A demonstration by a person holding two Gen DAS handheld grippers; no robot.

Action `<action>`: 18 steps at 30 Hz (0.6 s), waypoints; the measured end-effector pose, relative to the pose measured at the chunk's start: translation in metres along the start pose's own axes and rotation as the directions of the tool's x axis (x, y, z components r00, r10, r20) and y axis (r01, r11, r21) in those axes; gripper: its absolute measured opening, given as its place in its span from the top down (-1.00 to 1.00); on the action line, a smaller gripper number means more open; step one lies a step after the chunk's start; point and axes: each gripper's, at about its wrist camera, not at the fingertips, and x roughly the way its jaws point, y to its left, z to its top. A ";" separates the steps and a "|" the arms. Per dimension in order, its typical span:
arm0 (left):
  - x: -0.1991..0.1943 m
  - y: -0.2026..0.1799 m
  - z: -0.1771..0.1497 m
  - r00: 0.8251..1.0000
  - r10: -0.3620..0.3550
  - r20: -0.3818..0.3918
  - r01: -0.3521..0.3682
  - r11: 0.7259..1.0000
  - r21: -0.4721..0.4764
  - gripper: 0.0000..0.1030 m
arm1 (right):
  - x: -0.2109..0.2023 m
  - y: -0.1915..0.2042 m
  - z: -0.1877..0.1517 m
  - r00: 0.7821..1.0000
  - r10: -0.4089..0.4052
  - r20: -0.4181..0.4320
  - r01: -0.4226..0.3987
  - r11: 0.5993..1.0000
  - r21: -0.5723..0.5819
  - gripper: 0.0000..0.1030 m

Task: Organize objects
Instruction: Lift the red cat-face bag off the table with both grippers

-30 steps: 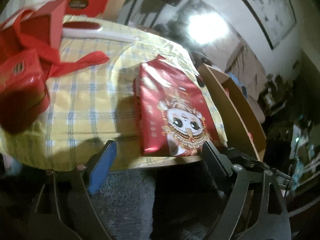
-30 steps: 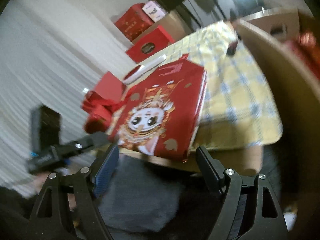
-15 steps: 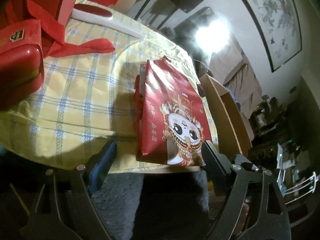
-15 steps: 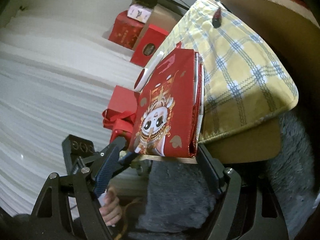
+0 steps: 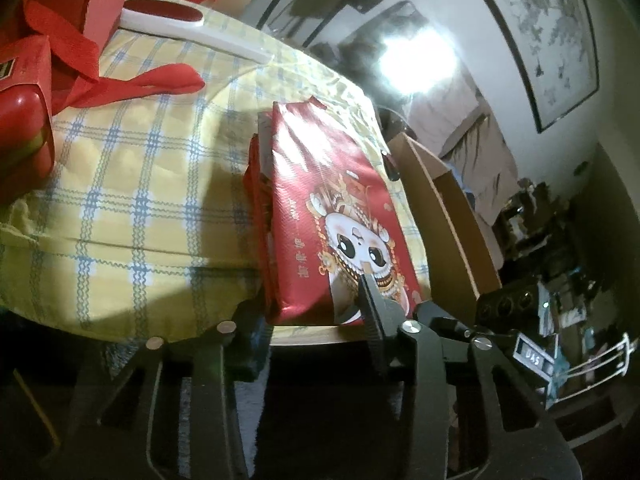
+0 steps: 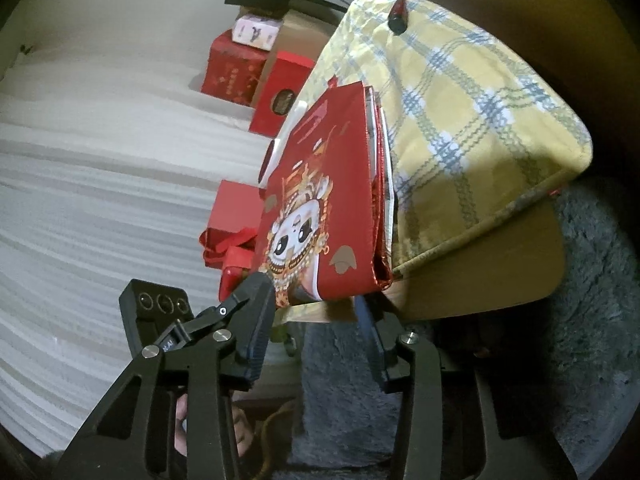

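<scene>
Together, the left gripper (image 5: 316, 312) and right gripper (image 6: 316, 300) had just been closing and clamped the near end of the red packet (image 5: 332, 216), which lay flat at the edge of the checked tablecloth (image 5: 132, 184), beside a cardboard box (image 5: 448, 216).

Dim room; bright lamp glare (image 5: 416, 58), framed ink painting (image 5: 548, 36) on white wall, grey shaggy rug (image 6: 580, 320).

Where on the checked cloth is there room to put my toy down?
The bare yellow checked tablecloth between the shiny red packet with a cartoon face and the red box with ribbon handles is free. The far edge is crowded by the white-and-red brush.
</scene>
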 end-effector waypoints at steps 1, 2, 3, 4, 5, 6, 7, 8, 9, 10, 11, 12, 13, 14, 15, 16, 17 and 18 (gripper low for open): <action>-0.001 -0.001 0.000 1.000 0.000 0.001 0.000 1.000 -0.002 0.37 | -0.002 0.000 0.000 1.000 -0.004 0.005 0.004 1.000 0.002 0.17; -0.001 -0.001 0.000 1.000 -0.001 0.000 0.001 1.000 -0.003 0.39 | -0.002 0.000 0.001 1.000 -0.006 0.011 0.006 1.000 0.006 0.17; 0.000 -0.001 0.001 1.000 -0.004 -0.009 0.004 1.000 -0.003 0.42 | -0.003 0.000 0.001 1.000 -0.010 0.015 0.009 1.000 0.016 0.17; 0.000 -0.002 0.000 1.000 -0.008 -0.027 0.008 1.000 -0.007 0.45 | -0.004 -0.001 0.001 1.000 -0.013 0.017 0.012 1.000 0.022 0.17; -0.001 -0.002 -0.001 0.999 -0.020 -0.041 0.019 1.000 -0.013 0.47 | -0.004 -0.002 0.001 1.000 -0.013 0.019 0.013 1.000 0.028 0.17; -0.004 -0.002 -0.003 0.998 -0.037 -0.048 0.035 0.999 -0.025 0.51 | -0.005 -0.003 0.000 1.000 -0.010 0.024 0.009 0.999 0.031 0.17; -0.006 -0.001 -0.005 0.997 -0.051 -0.052 0.049 0.998 -0.036 0.54 | -0.004 -0.003 0.001 1.000 -0.010 0.027 0.009 0.999 0.031 0.17; -0.008 -0.001 -0.006 0.997 -0.063 -0.055 0.060 0.997 -0.045 0.56 | -0.004 -0.003 0.001 0.999 -0.011 0.031 0.010 0.999 0.031 0.17; -0.011 -0.001 -0.009 0.995 -0.078 -0.061 0.074 0.996 -0.059 0.59 | -0.004 -0.003 0.000 0.999 -0.013 0.034 0.012 0.999 0.032 0.16; -0.012 -0.002 -0.012 0.994 -0.087 -0.067 0.083 0.994 -0.067 0.62 | -0.003 -0.003 -0.001 0.999 -0.014 0.037 0.012 0.999 0.035 0.16; -0.014 -0.002 -0.016 0.992 -0.100 -0.078 0.094 0.993 -0.077 0.63 | -0.003 -0.003 -0.002 0.999 -0.011 0.043 0.010 0.999 0.041 0.12; -0.016 -0.004 -0.021 0.990 -0.110 -0.088 0.103 0.991 -0.082 0.65 | -0.004 -0.003 -0.004 0.999 -0.003 0.052 0.001 0.999 0.048 0.10; -0.017 -0.004 -0.024 0.989 -0.115 -0.094 0.107 0.991 -0.083 0.66 | -0.004 -0.003 -0.005 0.998 0.006 0.058 -0.009 0.998 0.055 0.06; -0.018 -0.005 -0.028 0.987 -0.120 -0.103 0.112 0.990 -0.086 0.66 | -0.002 -0.003 -0.006 0.998 0.010 0.062 -0.014 0.998 0.062 0.06; -0.018 -0.005 -0.031 0.986 -0.126 -0.112 0.116 0.989 -0.092 0.67 | -0.002 -0.004 -0.008 0.997 0.014 0.070 -0.018 0.998 0.066 0.06; -0.018 -0.006 -0.034 0.984 -0.132 -0.120 0.121 0.988 -0.098 0.68 | -0.002 -0.004 -0.009 0.997 0.014 0.074 -0.018 0.998 0.065 0.09; -0.018 -0.005 -0.035 0.983 -0.135 -0.124 0.122 0.987 -0.102 0.68 | -0.002 -0.003 -0.010 0.997 0.006 0.077 -0.011 0.998 0.059 0.26; -0.019 -0.005 -0.036 0.983 -0.133 -0.125 0.120 0.987 -0.104 0.68 | -0.002 -0.001 -0.010 0.997 -0.030 0.077 0.027 0.999 0.043 0.44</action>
